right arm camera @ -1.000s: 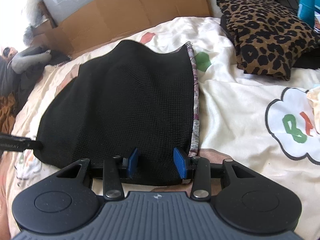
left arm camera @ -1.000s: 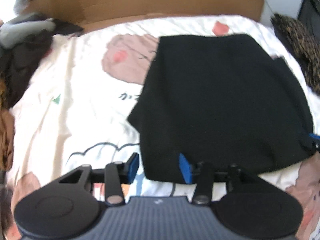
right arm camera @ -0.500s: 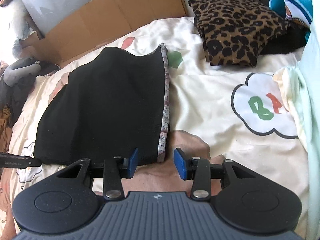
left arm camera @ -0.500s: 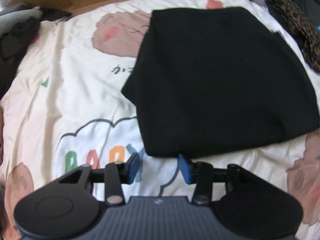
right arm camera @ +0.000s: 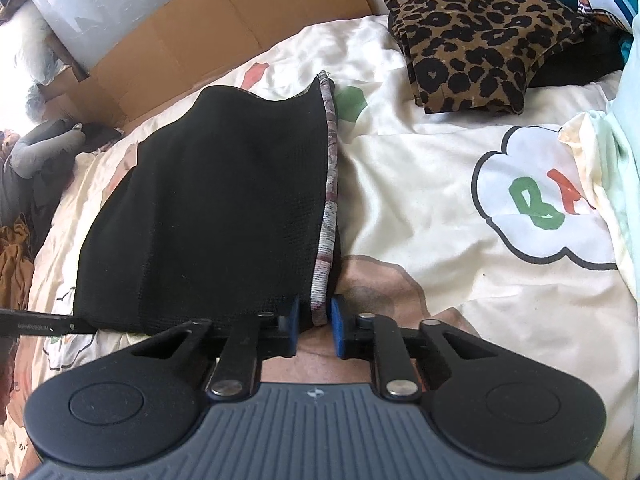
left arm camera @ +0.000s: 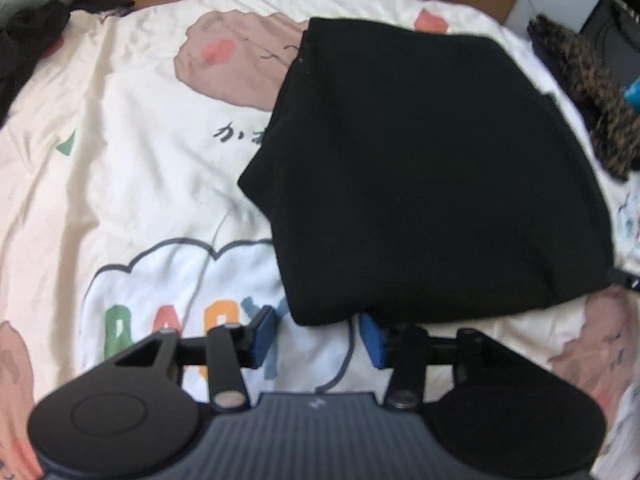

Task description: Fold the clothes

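Note:
A folded black garment [left arm camera: 432, 176] lies flat on the cartoon-print bedsheet [left arm camera: 132, 184]. My left gripper [left arm camera: 318, 334] is open, its blue pads just short of the garment's near left corner. In the right wrist view the same garment [right arm camera: 224, 208] shows a patterned hem strip [right arm camera: 328, 216] along its right edge. My right gripper [right arm camera: 313, 320] has narrowed around the near end of that hem, with the blue pads close on either side of it.
A folded leopard-print garment [right arm camera: 476, 28] lies at the back right of the bed. A heap of grey, black and brown clothes [right arm camera: 28, 168] sits at the left. Cardboard [right arm camera: 208, 28] lines the far edge. A pale cloth [right arm camera: 624, 184] lies at the right.
My right gripper has closed in from wide open onto the garment's hem corner. My left gripper has moved closer to the garment's near left corner and stays open.

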Tool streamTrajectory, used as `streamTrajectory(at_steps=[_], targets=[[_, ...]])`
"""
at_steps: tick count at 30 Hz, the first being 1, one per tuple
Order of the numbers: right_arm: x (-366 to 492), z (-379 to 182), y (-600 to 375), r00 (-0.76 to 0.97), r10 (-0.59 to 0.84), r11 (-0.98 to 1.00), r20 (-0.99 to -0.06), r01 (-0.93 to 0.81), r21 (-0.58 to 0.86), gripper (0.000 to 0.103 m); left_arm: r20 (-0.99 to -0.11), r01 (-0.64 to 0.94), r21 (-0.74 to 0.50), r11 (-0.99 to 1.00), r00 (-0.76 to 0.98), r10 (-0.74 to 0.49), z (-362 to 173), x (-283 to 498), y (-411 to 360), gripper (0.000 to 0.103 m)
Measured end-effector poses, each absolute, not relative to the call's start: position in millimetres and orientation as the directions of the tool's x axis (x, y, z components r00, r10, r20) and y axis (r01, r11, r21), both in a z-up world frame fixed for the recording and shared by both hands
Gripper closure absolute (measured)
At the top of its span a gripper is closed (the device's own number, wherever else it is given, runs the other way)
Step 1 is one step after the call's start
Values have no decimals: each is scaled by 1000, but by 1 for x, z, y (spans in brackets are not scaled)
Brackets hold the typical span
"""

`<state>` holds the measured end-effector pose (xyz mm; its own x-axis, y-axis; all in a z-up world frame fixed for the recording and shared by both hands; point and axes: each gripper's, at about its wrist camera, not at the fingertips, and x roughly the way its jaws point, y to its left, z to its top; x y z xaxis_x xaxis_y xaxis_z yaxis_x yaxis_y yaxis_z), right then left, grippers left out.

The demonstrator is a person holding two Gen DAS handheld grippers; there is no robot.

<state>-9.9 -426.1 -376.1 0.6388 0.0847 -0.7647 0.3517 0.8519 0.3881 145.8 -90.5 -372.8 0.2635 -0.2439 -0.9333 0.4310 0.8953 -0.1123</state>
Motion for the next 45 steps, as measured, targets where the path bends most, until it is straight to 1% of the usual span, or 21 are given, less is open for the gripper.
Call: streamTrajectory(at_steps=[3,6,11,12,13,16,18,20,22,24,26,28,31,34,38,39,40,41,42,45], targets=[[-10,-378,-428,638,91,848,-765,352,395,91,-925,422,-170,890,243,-293,-365,151,-88,55],[-11,-380,-430,635,95,844,-766,357,401,91,-924,428,-191,883,226,-309,-364,152,-99,55],[-10,-381,-430,634,96,846,-767,354,398,91,-929,510,-168,844,204,-308,-361,157,-105,55],[-11,-382,-431,635,97,845,-766,355,401,90,-930,520,-165,838,202,-308,-357,149,-94,55],[-11,-382,-431,635,98,844,-766,355,402,90,-929,520,-169,837,199,-311,-353,142,-80,55],[-11,-383,-431,635,96,844,-767,356,400,90,-915,471,-214,856,210,-345,-343,146,-68,55],[-10,-383,-430,634,94,846,-767,356,397,89,-909,435,-221,873,232,-346,-343,154,-66,53],[-11,-384,-430,634,92,847,-768,355,395,89,-921,440,-192,877,228,-316,-351,155,-70,54],[-11,-384,-430,634,91,848,-768,355,394,88,-939,479,-121,870,229,-256,-362,151,-78,55],[-11,-384,-430,634,91,849,-768,355,393,88,-951,498,-76,864,226,-213,-374,147,-85,54],[-11,-384,-429,633,89,852,-769,352,389,88,-951,504,-43,862,245,-191,-380,144,-89,51],[-11,-384,-429,633,89,854,-769,348,386,88,-951,506,-24,862,255,-177,-380,143,-92,52],[-10,-384,-430,635,89,855,-767,346,386,88,-949,506,-54,861,243,-202,-374,141,-88,56],[-10,-384,-430,636,86,855,-767,348,385,88,-944,500,-112,858,216,-250,-369,139,-78,56],[-11,-381,-427,637,78,864,-767,340,371,89,-946,501,-106,859,214,-242,-372,137,-78,57],[-11,-381,-427,637,78,865,-767,339,369,90,-947,495,-103,863,217,-237,-373,137,-78,61],[-11,-381,-426,637,78,866,-767,337,368,91,-946,486,-106,867,220,-239,-374,137,-77,70],[-10,-381,-426,636,77,867,-768,337,366,92,-942,474,-119,873,223,-249,-373,137,-76,87],[-10,-381,-426,634,77,868,-769,336,365,93,-939,459,-137,878,223,-263,-373,138,-74,94],[-9,-379,-427,632,73,872,-772,335,356,96,-930,437,-154,886,239,-279,-368,138,-69,97]])
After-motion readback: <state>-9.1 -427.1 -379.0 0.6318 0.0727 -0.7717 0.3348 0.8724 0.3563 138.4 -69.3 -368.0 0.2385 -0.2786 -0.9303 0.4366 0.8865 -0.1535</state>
